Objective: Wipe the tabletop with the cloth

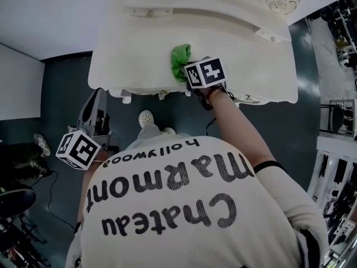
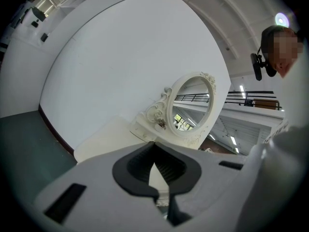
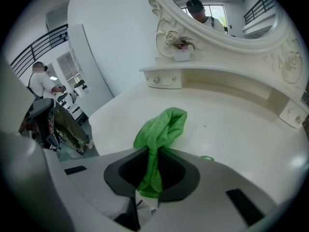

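A green cloth (image 1: 179, 60) lies bunched on the white tabletop (image 1: 240, 54), close to its front edge. My right gripper (image 1: 194, 76) is shut on it. In the right gripper view the cloth (image 3: 161, 127) runs up from between the jaws of that gripper (image 3: 152, 154) and folds over onto the tabletop (image 3: 236, 129). My left gripper (image 1: 78, 149) hangs low at the person's left side, off the table and above the dark floor. In its own view the left gripper (image 2: 155, 151) is shut on nothing and points towards the table's oval mirror (image 2: 190, 108).
A raised shelf with small drawers (image 3: 166, 79) and a vase of flowers (image 3: 182, 52) line the back of the table under the mirror (image 3: 222, 8). Slippers (image 1: 146, 118) lie on the floor below the front edge. A person (image 3: 43, 83) stands among gear at far left.
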Demonstrator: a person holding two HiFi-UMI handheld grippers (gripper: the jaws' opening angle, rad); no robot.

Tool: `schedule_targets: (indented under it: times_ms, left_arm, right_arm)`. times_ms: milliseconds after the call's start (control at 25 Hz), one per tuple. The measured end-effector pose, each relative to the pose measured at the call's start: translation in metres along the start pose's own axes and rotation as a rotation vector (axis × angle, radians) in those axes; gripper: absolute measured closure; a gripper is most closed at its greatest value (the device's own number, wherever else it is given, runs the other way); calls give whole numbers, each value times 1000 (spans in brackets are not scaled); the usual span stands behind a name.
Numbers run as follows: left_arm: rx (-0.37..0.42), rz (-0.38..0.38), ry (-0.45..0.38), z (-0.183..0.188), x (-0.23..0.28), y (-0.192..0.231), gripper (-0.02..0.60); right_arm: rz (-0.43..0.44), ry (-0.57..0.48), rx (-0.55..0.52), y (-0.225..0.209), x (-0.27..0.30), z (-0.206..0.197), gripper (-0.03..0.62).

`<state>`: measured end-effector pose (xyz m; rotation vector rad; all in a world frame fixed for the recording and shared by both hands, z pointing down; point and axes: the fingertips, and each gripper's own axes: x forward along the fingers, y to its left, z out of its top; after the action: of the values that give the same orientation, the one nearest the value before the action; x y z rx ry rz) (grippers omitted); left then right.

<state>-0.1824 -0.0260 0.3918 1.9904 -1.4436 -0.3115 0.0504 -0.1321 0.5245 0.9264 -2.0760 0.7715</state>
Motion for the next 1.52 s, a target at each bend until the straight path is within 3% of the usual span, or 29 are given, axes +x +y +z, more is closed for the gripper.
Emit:
schedule_targets:
  times_ms: [640, 1200, 1360, 1520]
  left_arm:
    - [21, -10, -2, -9, -24, -16, 572]
    - [-21, 19, 48, -48, -48, -3, 574]
    - [1, -20, 80, -48, -48, -7, 574]
    - [51, -64, 84, -24, -46, -8, 574]
  right_arm:
    - [-69, -21, 109, -47, -34, -28, 525]
    - [-125, -43, 160, -75, -52, -46, 525]
    - [-136, -16, 171, -79, -53, -52, 525]
    - [-168, -3, 173, -77, -53, -50, 525]
